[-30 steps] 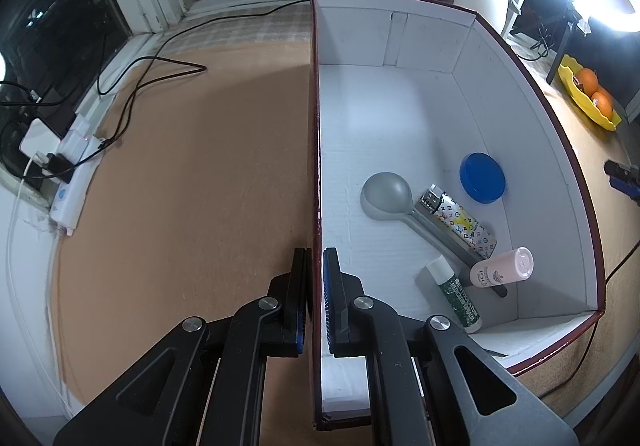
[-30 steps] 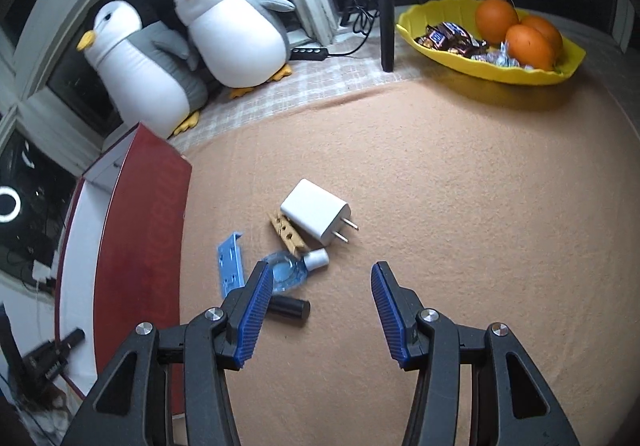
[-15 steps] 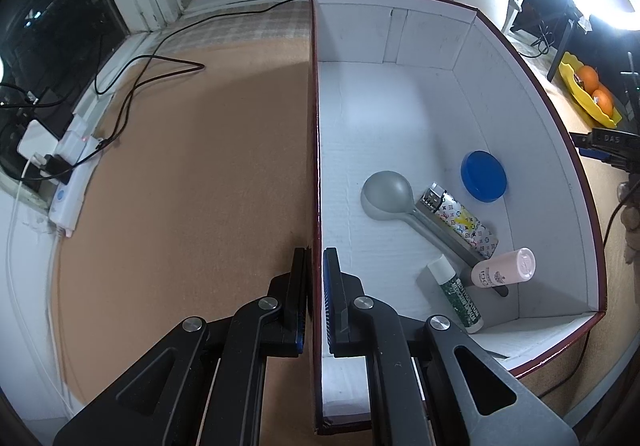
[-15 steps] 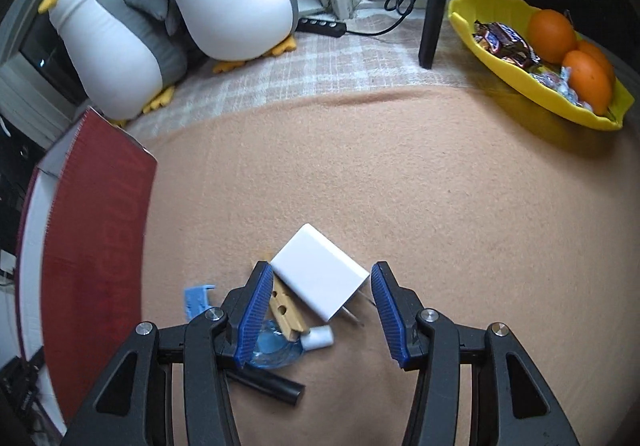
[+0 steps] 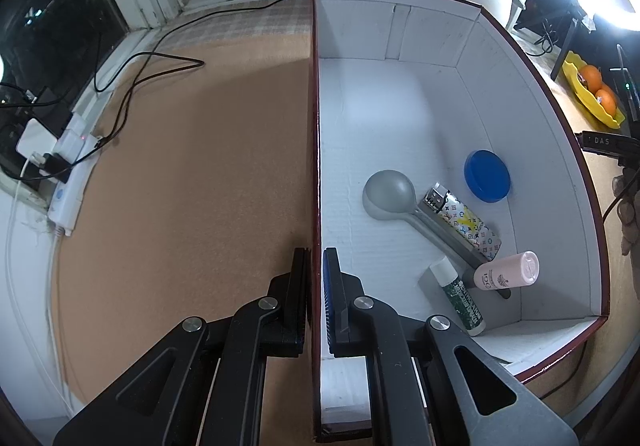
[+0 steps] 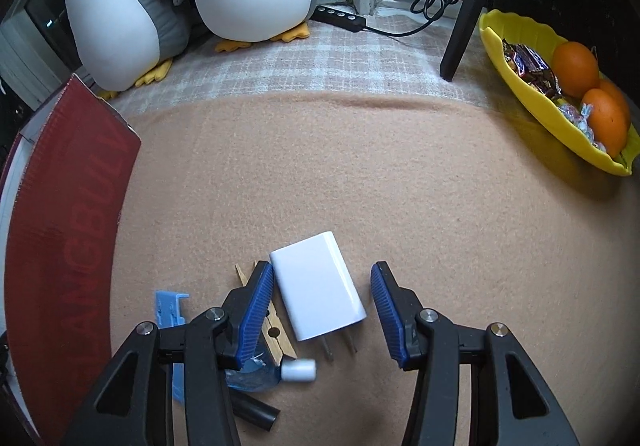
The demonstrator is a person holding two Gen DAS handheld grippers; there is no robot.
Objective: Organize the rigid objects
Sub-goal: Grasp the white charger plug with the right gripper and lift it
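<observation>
Clamped on box wall at left, poised around charger at right.

Left gripper (image 5: pixel 315 278) clenched on the near side wall of the red box (image 5: pixel 532 57), holding scoop (image 5: pixel 390 191), lighter (image 5: pixel 464 219), blue lid (image 5: pixel 487 176) and two small bottles. Right gripper (image 6: pixel 322 296) spread, straddling the white charger (image 6: pixel 320 292) on the tan cloth (image 6: pixel 360 173), left pad touching or nearly so, right pad clear; clothespin (image 6: pixel 276 330) just beside.

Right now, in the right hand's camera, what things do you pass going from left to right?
red box → blue plastic piece → white charger → black tripod leg → yellow dish
</observation>
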